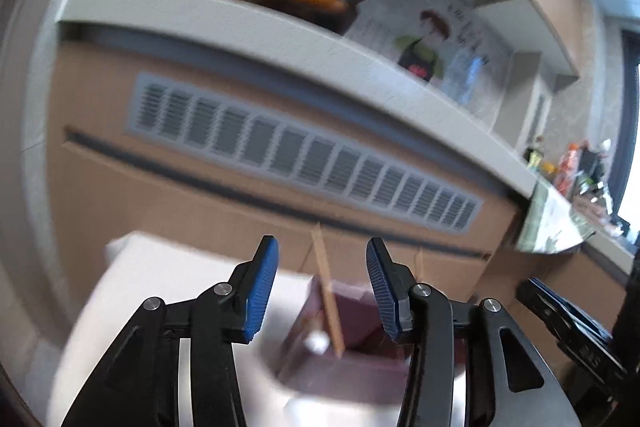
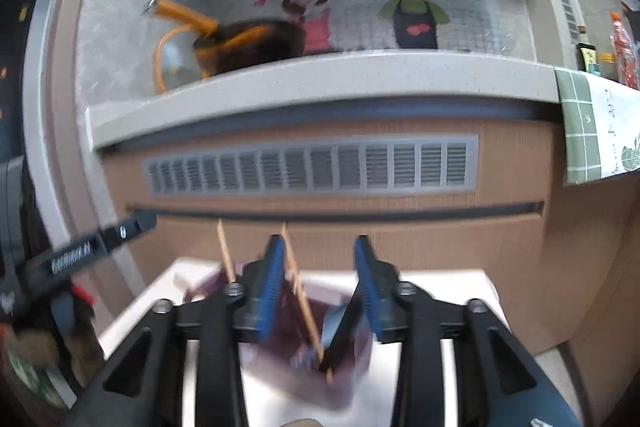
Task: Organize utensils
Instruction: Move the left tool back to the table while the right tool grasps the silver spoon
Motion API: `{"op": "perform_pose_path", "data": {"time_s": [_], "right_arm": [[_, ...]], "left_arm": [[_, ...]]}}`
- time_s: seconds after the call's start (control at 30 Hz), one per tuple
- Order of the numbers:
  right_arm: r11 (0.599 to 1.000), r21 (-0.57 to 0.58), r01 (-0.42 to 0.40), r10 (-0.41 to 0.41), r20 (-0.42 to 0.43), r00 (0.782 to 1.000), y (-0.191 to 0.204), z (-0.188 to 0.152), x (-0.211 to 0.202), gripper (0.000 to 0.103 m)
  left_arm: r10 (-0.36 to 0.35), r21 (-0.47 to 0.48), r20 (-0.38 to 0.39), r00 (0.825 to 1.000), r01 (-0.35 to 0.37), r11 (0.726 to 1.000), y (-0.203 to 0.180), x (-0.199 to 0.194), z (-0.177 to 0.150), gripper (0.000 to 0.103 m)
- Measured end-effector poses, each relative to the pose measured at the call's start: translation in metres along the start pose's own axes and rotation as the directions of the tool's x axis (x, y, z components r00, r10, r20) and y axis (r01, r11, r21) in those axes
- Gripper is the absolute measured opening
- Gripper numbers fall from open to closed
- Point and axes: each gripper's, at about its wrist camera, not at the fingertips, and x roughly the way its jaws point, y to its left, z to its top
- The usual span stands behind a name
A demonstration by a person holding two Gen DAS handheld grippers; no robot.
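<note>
Chopsticks are already standing in the holder, so part of the sorting is looking done; whether more utensils are waiting elsewhere I cannot tell, since neither view is showing any.

Left wrist view: left tongs (image 1: 322,287) are standing open, pads apart and pressing on nothing. One chopstick (image 1: 327,291) is leaning upright in the gap between the pads, touching neither. Its lower end is sitting in the purple holder (image 1: 360,327), which is resting just beyond and below the tips on a white surface (image 1: 160,291). Right tongs are showing at the right edge.

Right wrist view: right tongs (image 2: 318,283) are also standing open and empty. A chopstick (image 2: 302,301) is slanting just beside the left pad; contact is too blurred to judge. A second chopstick (image 2: 226,253) is rising left of the tips. The holder (image 2: 308,359) is sitting below and between the pads.
</note>
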Motion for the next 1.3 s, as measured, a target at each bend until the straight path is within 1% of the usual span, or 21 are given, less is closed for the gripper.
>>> {"op": "perform_pose_path", "data": {"time_s": [0.07, 0.1, 0.17, 0.2, 0.27, 0.33, 0.4, 0.47, 0.53, 0.6, 0.7, 0.83, 0.87, 0.9, 0.93, 0.97, 1.0, 1.07, 1.13, 1.2, 1.3], "right_arm": [[0.999, -0.027, -0.021, 0.019, -0.072, 0.997, 0.002, -0.011, -0.004, 0.039], [0.998, -0.045, -0.039, 0.033, -0.124, 0.992, 0.003, -0.019, -0.004, 0.039], [0.994, -0.082, -0.076, 0.055, -0.231, 0.971, 0.005, -0.039, -0.005, 0.039], [0.990, -0.102, -0.095, 0.063, -0.283, 0.957, 0.006, -0.051, -0.005, 0.039], [0.985, -0.122, -0.119, 0.071, -0.344, 0.936, 0.006, -0.069, -0.006, 0.039], [0.979, -0.113, -0.172, 0.112, -0.411, 0.905, 0.004, -0.087, -0.007, 0.039], [0.969, -0.102, -0.226, 0.155, -0.465, 0.872, 0.003, -0.103, -0.004, 0.039], [0.963, -0.125, -0.239, 0.148, -0.496, 0.856, 0.006, -0.114, 0.001, 0.039], [0.957, -0.162, -0.241, 0.122, -0.528, 0.841, 0.011, -0.124, 0.011, 0.039], [0.951, -0.174, -0.256, 0.121, -0.551, 0.825, 0.016, -0.129, 0.021, 0.039], [0.947, -0.177, -0.269, 0.124, -0.570, 0.812, 0.020, -0.132, 0.035, 0.039], [0.944, -0.185, -0.272, 0.114, -0.591, 0.799, 0.023, -0.135, 0.047, 0.039], [0.945, -0.182, -0.272, 0.117, -0.588, 0.800, 0.024, -0.135, 0.048, 0.039], [0.945, -0.181, -0.271, 0.117, -0.587, 0.801, 0.024, -0.134, 0.048, 0.036], [0.948, -0.183, -0.261, 0.111, -0.580, 0.807, 0.024, -0.133, 0.046, 0.029], [0.950, -0.189, -0.248, 0.099, -0.574, 0.813, 0.023, -0.134, 0.044, 0.025], [0.957, -0.191, -0.218, 0.077, -0.557, 0.827, 0.020, -0.132, 0.041, 0.025], [0.968, -0.173, -0.181, 0.061, -0.538, 0.840, 0.012, -0.130, 0.036, 0.026], [0.984, -0.120, -0.130, 0.050, -0.517, 0.855, -0.001, -0.126, 0.027, 0.026], [0.995, -0.056, -0.081, 0.043, -0.496, 0.867, -0.016, -0.122, 0.017, 0.026], [1.000, 0.005, -0.016, 0.017, -0.463, 0.886, -0.032, -0.118, 0.003, 0.026]], "left_arm": [[0.043, 0.000, -0.067, 0.997, -0.043, 0.999, 0.005, -0.007, -0.011, 0.047], [0.059, 0.007, -0.094, 0.994, -0.059, 0.998, 0.005, -0.008, -0.017, 0.047], [0.087, 0.036, -0.167, 0.982, -0.082, 0.996, 0.004, -0.008, -0.033, 0.047], [0.091, 0.047, -0.203, 0.975, -0.084, 0.995, 0.002, -0.006, -0.040, 0.047], [0.096, 0.067, -0.278, 0.956, -0.081, 0.995, -0.001, -0.001, -0.056, 0.047], [0.098, 0.084, -0.347, 0.933, -0.074, 0.994, -0.003, 0.003, -0.074, 0.047], [0.102, 0.083, -0.385, 0.917, -0.076, 0.994, -0.005, 0.005, -0.086, 0.047], [0.118, 0.088, -0.419, 0.900, -0.089, 0.992, -0.004, 0.008, -0.097, 0.047], [0.137, 0.091, -0.441, 0.887, -0.108, 0.990, -0.002, 0.009, -0.103, 0.047], [0.151, 0.091, -0.456, 0.877, -0.123, 0.988, 0.002, 0.010, -0.106, 0.047], [0.159, 0.087, -0.469, 0.869, -0.134, 0.987, 0.005, 0.011, -0.110, 0.047], [0.166, 0.107, -0.483, 0.860, -0.130, 0.986, -0.004, 0.020, -0.116, 0.047], [0.164, 0.113, -0.489, 0.857, -0.125, 0.986, -0.008, 0.024, -0.117, 0.047], [0.162, 0.120, -0.494, 0.855, -0.117, 0.986, -0.012, 0.026, -0.119, 0.047], [0.160, 0.130, -0.496, 0.853, -0.109, 0.985, -0.017, 0.030, -0.120, 0.047], [0.160, 0.139, -0.497, 0.853, -0.103, 0.985, -0.022, 0.032, -0.121, 0.047], [0.159, 0.150, -0.498, 0.852, -0.096, 0.984, -0.027, 0.035, -0.123, 0.047], [0.161, 0.175, -0.503, 0.849, -0.082, 0.981, -0.037, 0.040, -0.126, 0.047], [0.173, 0.216, -0.510, 0.843, -0.069, 0.974, -0.049, 0.046, -0.131, 0.047], [0.188, 0.251, -0.507, 0.841, -0.064, 0.966, -0.056, 0.050, -0.135, 0.047], [0.225, 0.318, -0.496, 0.839, -0.065, 0.946, -0.065, 0.054, -0.145, 0.047]]}}
